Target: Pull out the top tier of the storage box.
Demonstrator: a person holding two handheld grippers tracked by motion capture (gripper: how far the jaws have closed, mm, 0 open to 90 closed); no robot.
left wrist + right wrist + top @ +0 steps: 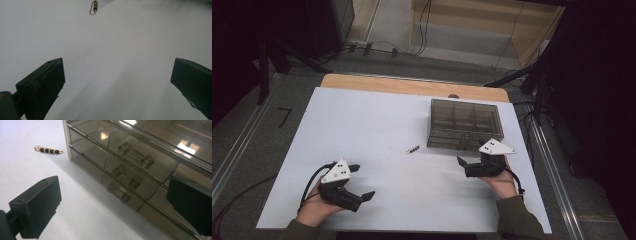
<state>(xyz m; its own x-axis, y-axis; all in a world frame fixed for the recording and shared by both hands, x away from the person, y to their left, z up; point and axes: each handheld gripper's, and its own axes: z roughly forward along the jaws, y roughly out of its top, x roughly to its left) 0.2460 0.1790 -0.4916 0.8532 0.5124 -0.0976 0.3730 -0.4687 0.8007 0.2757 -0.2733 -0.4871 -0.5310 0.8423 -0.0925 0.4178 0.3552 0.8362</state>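
Left tongs (pixel 362 181) held low over the near left of the white desk (pixel 377 125), jaws spread wide with nothing between them. Right tongs (pixel 468 165) also spread wide and empty, parked just in front of the smoky clear drawer box (pixel 464 122) at the far right of the desk. Three stacked drawers, all pushed in, each with a clear bar handle (pixel 135 155) (seen best in the right gripper view). Lying flat on the desk a bit left of the box: a small gold pin strung with black beads (pixel 413 149), clear of both tongs and not touching the box. Caught well ahead in the left gripper view (pixel 94 7) and off to the upper left in the right gripper view (pixel 48 150).
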